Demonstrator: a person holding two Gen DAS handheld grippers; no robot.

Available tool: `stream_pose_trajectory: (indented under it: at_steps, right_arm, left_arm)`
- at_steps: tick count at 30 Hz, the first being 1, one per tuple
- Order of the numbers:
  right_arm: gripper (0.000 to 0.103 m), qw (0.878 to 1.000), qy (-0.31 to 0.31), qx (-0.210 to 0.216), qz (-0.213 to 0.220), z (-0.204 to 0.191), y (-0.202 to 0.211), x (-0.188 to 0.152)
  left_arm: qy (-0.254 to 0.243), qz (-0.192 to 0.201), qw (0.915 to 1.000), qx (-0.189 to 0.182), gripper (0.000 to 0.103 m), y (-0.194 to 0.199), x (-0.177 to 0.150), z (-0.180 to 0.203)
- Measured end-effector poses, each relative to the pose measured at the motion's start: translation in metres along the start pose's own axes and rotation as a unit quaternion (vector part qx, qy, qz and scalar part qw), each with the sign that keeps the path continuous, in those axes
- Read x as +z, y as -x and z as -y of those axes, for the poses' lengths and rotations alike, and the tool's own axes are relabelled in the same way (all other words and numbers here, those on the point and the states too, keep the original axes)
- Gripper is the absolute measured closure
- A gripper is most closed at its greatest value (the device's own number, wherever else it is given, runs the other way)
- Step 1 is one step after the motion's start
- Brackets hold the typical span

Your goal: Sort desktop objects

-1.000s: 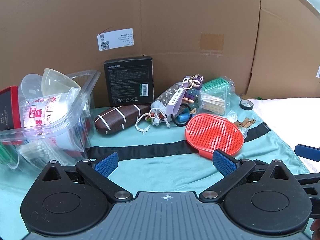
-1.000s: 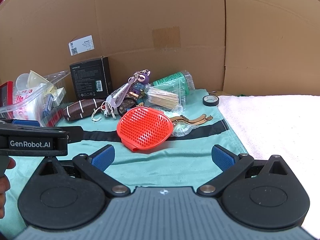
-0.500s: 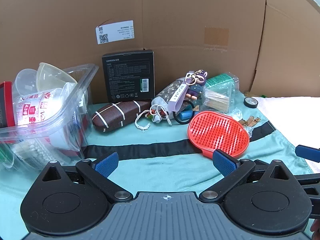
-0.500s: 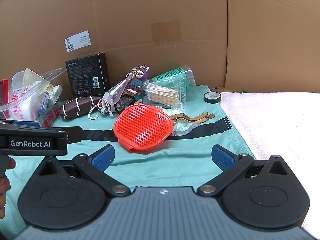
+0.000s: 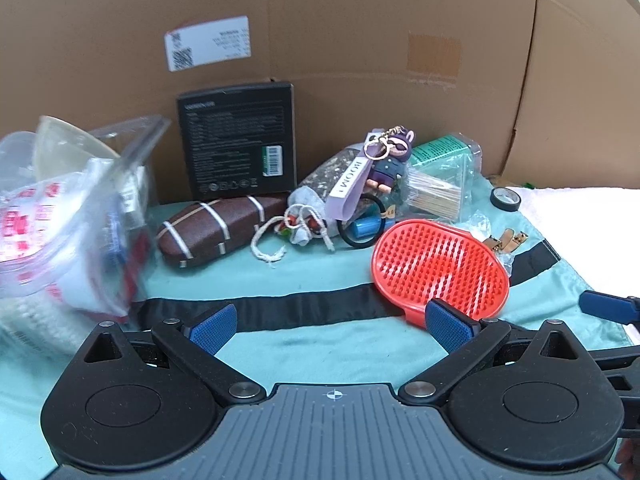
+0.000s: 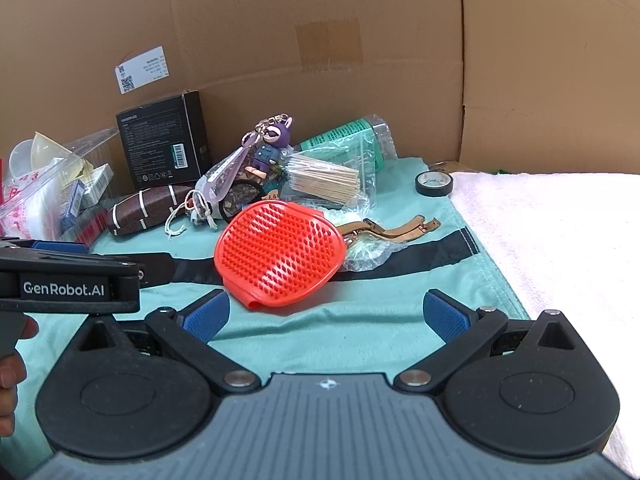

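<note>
A red bristled brush (image 5: pixel 440 268) (image 6: pixel 280 254) lies on the teal cloth (image 5: pixel 320 344) (image 6: pixel 360 336), in front of a pile: brown glasses case (image 5: pixel 216 228) (image 6: pixel 148 210), purple keychain figure (image 5: pixel 388 164) (image 6: pixel 270 146), bag of toothpicks (image 5: pixel 436 188) (image 6: pixel 328 178), black box (image 5: pixel 238 144) (image 6: pixel 162 146), gold clips (image 6: pixel 396 228). My left gripper (image 5: pixel 332 324) is open and empty, its right finger just before the brush's near edge. My right gripper (image 6: pixel 326 312) is open and empty, just short of the brush.
A clear plastic bin (image 5: pixel 72 216) (image 6: pixel 52 196) with cups and packets stands at the left. A black tape roll (image 5: pixel 505 199) (image 6: pixel 434 183) lies by a white towel (image 6: pixel 560 248) on the right. Cardboard walls (image 5: pixel 360 40) close the back.
Both grippers have edged forward and slightly left toward the pile; the brush and other objects appear closer. Nothing on the cloth has moved, and both stay open.
</note>
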State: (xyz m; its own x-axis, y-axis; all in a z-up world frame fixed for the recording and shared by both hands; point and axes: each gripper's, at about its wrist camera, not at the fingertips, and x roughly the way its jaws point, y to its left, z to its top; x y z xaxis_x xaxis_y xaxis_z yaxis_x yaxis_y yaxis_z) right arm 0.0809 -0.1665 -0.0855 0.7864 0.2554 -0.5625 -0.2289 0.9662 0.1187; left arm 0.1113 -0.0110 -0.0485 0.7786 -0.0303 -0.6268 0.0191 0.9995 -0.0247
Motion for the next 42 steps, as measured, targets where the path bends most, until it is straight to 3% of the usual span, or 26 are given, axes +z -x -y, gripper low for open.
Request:
stream_pose_trajectory:
  at_steps: [4,9,13,20,23,26,29,31,32,37,39,42]
  right_arm:
    - [0.001,1.000,-0.004,0.012,-0.009,0.004,-0.017,0.004]
    - [0.007,0.999,-0.014,0.037,-0.010,0.010,-0.033,0.011]
    - [0.022,0.999,-0.015,0.043,-0.015,0.013,-0.045,0.014]
    - [0.034,0.997,-0.030,0.074,-0.019,0.016,-0.051,0.016]
    - [0.039,0.997,-0.023,0.076,-0.022,0.014,-0.049,0.016]
    - [0.038,0.996,-0.034,0.078,-0.027,0.016,-0.051,0.016]
    - [0.038,0.996,-0.037,0.076,-0.029,0.017,-0.053,0.016]
    - [0.040,0.996,-0.036,0.074,-0.030,0.015,-0.052,0.015]
    - [0.040,0.996,-0.038,0.075,-0.032,0.014,-0.051,0.015]
    - [0.042,0.996,-0.032,0.070,-0.035,0.011,-0.039,0.010]
    - [0.051,0.996,-0.032,0.073,-0.035,0.010,-0.033,0.008]
    - [0.055,0.997,-0.023,0.073,-0.033,0.004,-0.023,0.007]
  left_arm:
    - [0.001,-0.008,0.9999,-0.014,0.004,-0.020,0.006,0.001]
    - [0.002,-0.027,0.9984,-0.050,0.016,-0.050,0.019,0.003]
    - [0.021,-0.045,0.9961,-0.074,0.023,-0.074,0.026,0.002]
    - [0.045,-0.059,0.9917,-0.104,0.021,-0.097,0.040,0.000]
    - [0.037,-0.057,0.9929,-0.098,0.007,-0.102,0.040,-0.002]
    - [0.041,-0.059,0.9928,-0.096,0.006,-0.105,0.040,-0.005]
    - [0.025,-0.057,0.9905,-0.123,0.023,-0.106,0.042,0.001]
    - [0.032,-0.061,0.9856,-0.155,0.044,-0.106,0.043,0.003]
    - [0.039,-0.064,0.9821,-0.173,0.063,-0.105,0.043,0.003]
    - [0.009,-0.068,0.9846,-0.161,0.067,-0.090,0.037,0.015]
    - [0.005,-0.071,0.9844,-0.161,0.070,-0.084,0.031,0.015]
    - [0.008,-0.072,0.9846,-0.159,0.073,-0.076,0.022,0.015]
